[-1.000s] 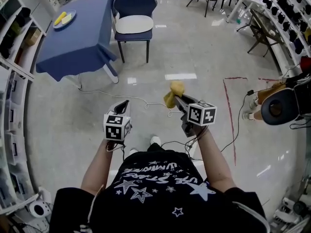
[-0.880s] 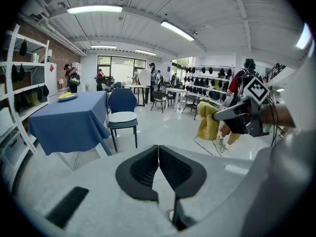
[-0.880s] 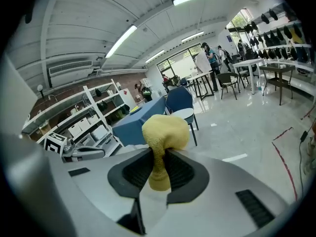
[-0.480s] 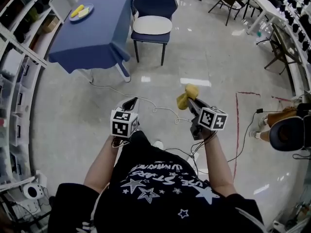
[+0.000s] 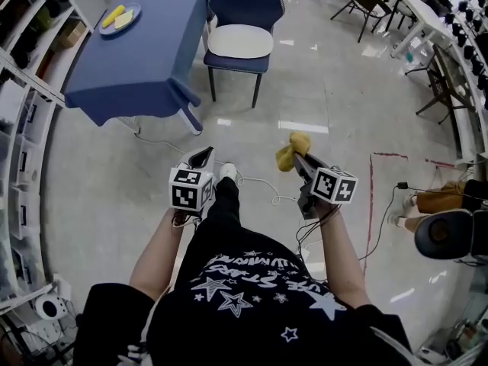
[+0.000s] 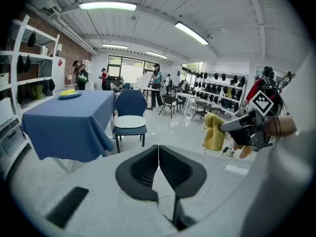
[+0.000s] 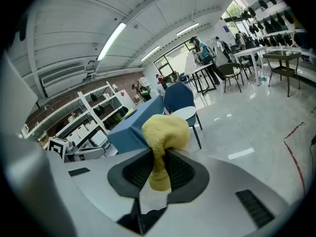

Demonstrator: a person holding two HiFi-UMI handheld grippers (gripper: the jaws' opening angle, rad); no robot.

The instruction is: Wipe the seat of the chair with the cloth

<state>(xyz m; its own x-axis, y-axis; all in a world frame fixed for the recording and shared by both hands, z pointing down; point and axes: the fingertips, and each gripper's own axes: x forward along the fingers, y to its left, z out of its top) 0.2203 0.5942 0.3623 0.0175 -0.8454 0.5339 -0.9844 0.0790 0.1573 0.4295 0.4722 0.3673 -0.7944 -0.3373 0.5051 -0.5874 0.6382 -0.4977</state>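
Note:
A blue chair with a white seat stands far ahead on the floor, beside a blue-clothed table. The same chair shows in the left gripper view, and again small as the chair in the right gripper view. My right gripper is shut on a yellow cloth, which bunches above the jaws as the cloth. My left gripper is shut with nothing in it, its jaws meeting at the gripper. Both are held well short of the chair.
A plate with yellow items sits on the table's far corner. White shelving lines the left side. A cable runs across the floor. Dark chairs and tables stand at the right, with red floor tape nearby.
The person has walked forward; the chair and table appear nearer and shifted right in view. Both grippers keep the same states, cloth still held.

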